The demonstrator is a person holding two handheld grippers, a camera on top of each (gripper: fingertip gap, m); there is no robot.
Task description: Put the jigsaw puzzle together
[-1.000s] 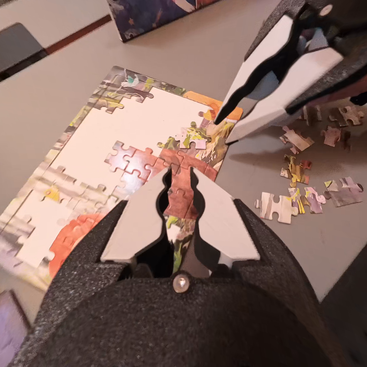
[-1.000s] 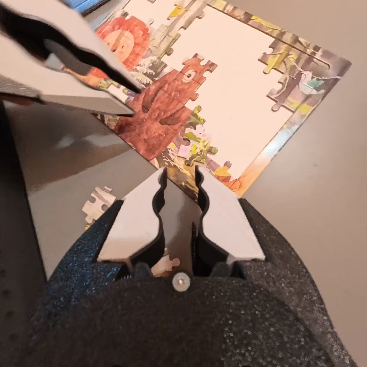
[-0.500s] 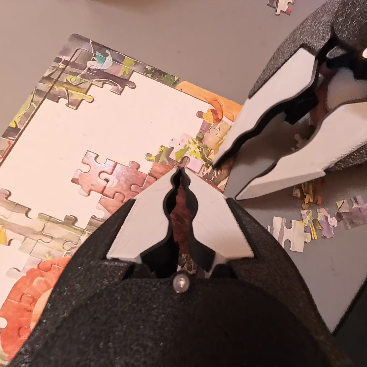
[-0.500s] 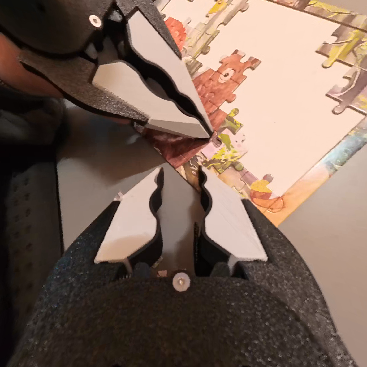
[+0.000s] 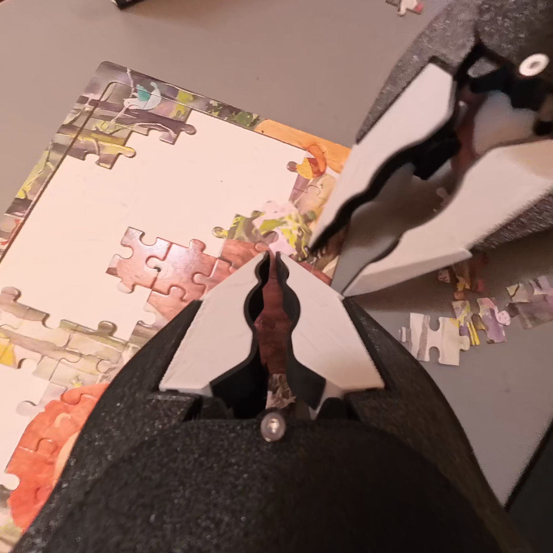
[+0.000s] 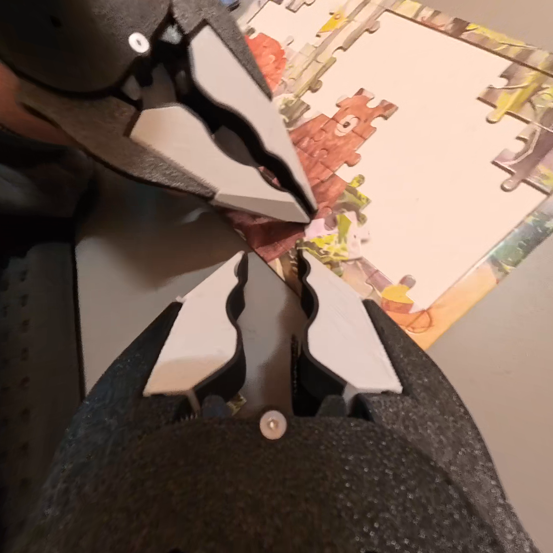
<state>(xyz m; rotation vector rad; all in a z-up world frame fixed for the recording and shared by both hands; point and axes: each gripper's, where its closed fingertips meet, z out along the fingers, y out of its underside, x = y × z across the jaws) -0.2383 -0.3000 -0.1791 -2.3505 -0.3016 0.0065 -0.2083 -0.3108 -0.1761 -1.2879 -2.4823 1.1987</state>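
Two hand-held grippers meet over a half-built jigsaw puzzle (image 5: pixel 185 185) on the counter (image 5: pixel 269 45).
Left hand-held gripper (image 5: pixel 271 254) nearly closed, empty, pressing a green piece (image 5: pixel 278 227); right hand-held gripper (image 6: pixel 272 257) spread, empty. Pushing could dislodge neighbouring pieces.

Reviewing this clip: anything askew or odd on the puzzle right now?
Yes. A green-and-lilac piece by the brown bear section looks tilted, lying over its neighbours instead of seated. The left gripper, nearly shut, has its tips at it; the right gripper is open at the board edge.
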